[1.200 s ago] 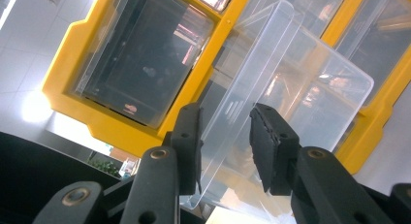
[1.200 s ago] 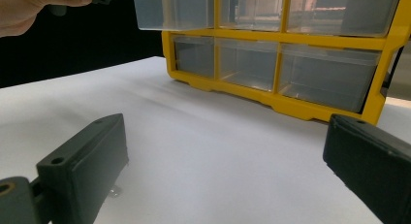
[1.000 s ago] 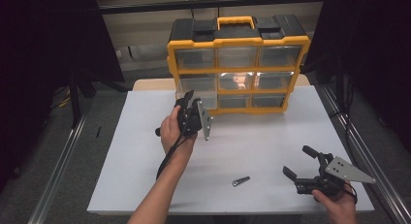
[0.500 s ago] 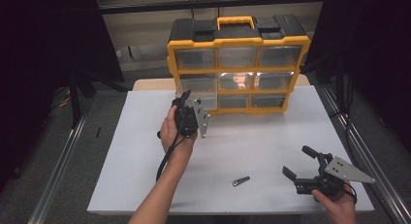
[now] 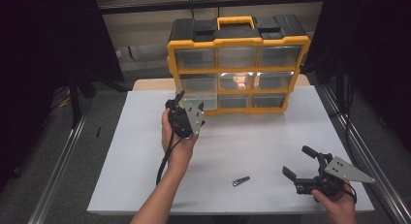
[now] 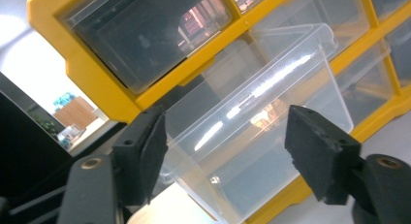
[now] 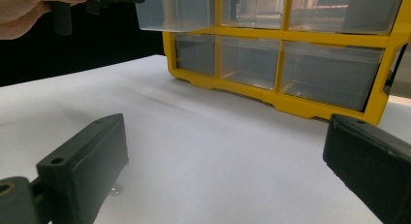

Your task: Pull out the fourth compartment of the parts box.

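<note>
A yellow organizer with clear drawers stands at the back of the white table. Its middle-left drawer is pulled part way out. In the left gripper view this clear, empty-looking drawer lies just beyond the open jaws of my left gripper. A hand holds that left gripper up in front of the drawer, not touching it. My right gripper rests open near the table's front right, nothing between its jaws. In the right gripper view the drawer juts out at top left.
A small dark metal piece lies on the table near the front, left of the right gripper. Black curtains and metal rails flank the table. The right gripper faces the organizer's bottom row across bare white table.
The left gripper has drifted slightly left and toward the person, turning a little in the hand. The right gripper and the small dark piece have not moved.
</note>
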